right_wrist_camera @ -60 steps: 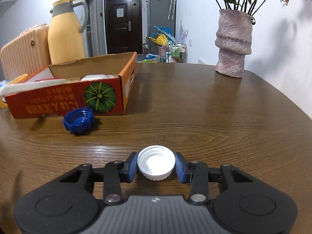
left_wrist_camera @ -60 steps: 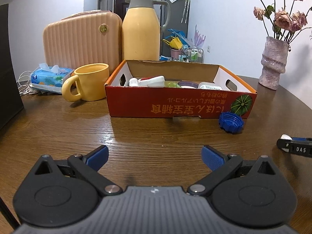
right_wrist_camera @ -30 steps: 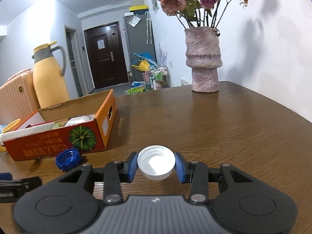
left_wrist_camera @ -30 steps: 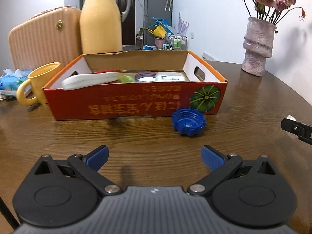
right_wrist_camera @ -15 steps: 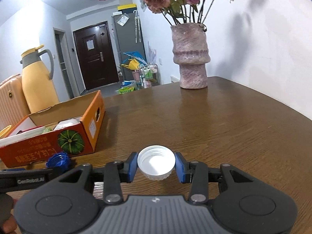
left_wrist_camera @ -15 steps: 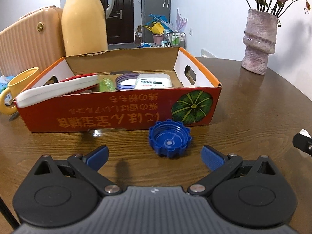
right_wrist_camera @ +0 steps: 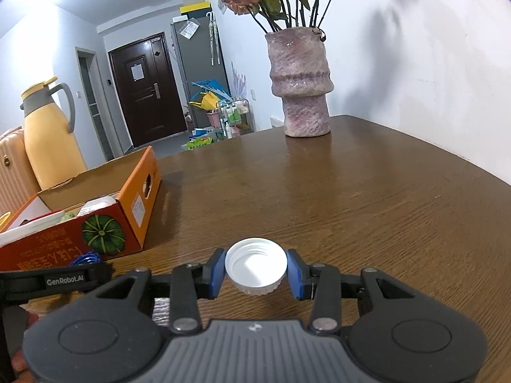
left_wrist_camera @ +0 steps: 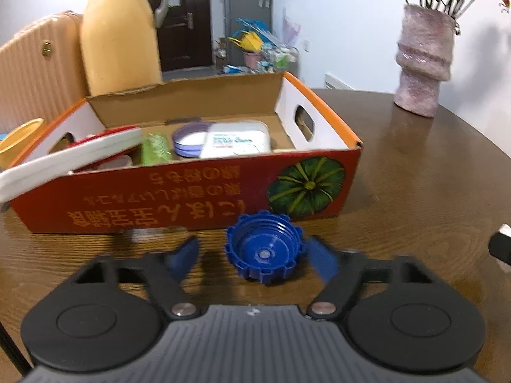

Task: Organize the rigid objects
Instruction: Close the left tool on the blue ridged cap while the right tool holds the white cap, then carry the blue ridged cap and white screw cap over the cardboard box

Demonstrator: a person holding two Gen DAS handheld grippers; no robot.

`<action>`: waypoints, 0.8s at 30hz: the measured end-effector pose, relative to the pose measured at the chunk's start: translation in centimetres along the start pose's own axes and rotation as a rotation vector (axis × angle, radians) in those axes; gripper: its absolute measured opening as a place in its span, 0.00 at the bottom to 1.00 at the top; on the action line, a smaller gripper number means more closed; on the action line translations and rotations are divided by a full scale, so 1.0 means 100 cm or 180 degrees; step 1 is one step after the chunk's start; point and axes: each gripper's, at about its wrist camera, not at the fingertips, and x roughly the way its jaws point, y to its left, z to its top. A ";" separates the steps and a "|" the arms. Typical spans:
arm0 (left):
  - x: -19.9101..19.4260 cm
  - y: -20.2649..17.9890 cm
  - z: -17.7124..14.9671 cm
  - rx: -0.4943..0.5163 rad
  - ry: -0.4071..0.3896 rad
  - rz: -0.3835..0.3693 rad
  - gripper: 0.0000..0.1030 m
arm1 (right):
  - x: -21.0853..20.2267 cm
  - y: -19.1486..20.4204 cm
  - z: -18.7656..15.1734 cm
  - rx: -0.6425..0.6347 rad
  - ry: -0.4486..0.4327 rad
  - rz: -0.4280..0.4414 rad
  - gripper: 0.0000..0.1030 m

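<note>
Closing on the blue cap (left_wrist_camera: 263, 252), the left gripper (left_wrist_camera: 255, 257) had its jaws blurred with motion; the cap lay open side up on the table (left_wrist_camera: 431, 191) between the blue pads, and a gap showed on the left side, so the pads did not yet press it. The cap sat just in front of the red box (left_wrist_camera: 191, 198), below the pumpkin picture near the box's right front corner. Inside the box lay a white tin (left_wrist_camera: 238, 140), a purple lid (left_wrist_camera: 188, 137), a green item (left_wrist_camera: 155, 148) and a long white piece (left_wrist_camera: 70, 159) that stuck out over the left front edge.

The right gripper (right_wrist_camera: 255, 273) had its pads narrowly set and clamped on a white cap (right_wrist_camera: 255, 269), open side up, held just above the table's near edge. In that view the box (right_wrist_camera: 95, 223) stood to the left, and only a sliver of the blue cap (right_wrist_camera: 86, 258) showed above the left gripper's arm (right_wrist_camera: 54, 279).

A pink vase (right_wrist_camera: 300, 83) with dried roses stood near the far right edge of the table. A yellow jug (left_wrist_camera: 119, 41) and a peach case (left_wrist_camera: 35, 73) stood behind the box, and a yellow mug (left_wrist_camera: 17, 143) peeked in at its left.
</note>
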 end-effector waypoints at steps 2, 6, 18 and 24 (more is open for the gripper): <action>0.001 0.003 0.000 -0.0022 0.0042 -0.0078 0.52 | 0.002 -0.001 0.000 0.0006 0.0012 -0.0006 0.38; -0.006 0.005 0.000 -0.0016 -0.0040 -0.0107 0.51 | 0.005 -0.001 -0.001 0.0010 0.0026 -0.0014 0.38; -0.028 -0.004 -0.002 0.0146 -0.0284 -0.0141 0.51 | 0.008 0.000 -0.002 -0.0017 -0.0004 -0.0019 0.38; -0.042 -0.001 -0.004 0.0169 -0.0395 -0.0163 0.51 | 0.006 0.002 -0.002 -0.0053 -0.0055 -0.0029 0.38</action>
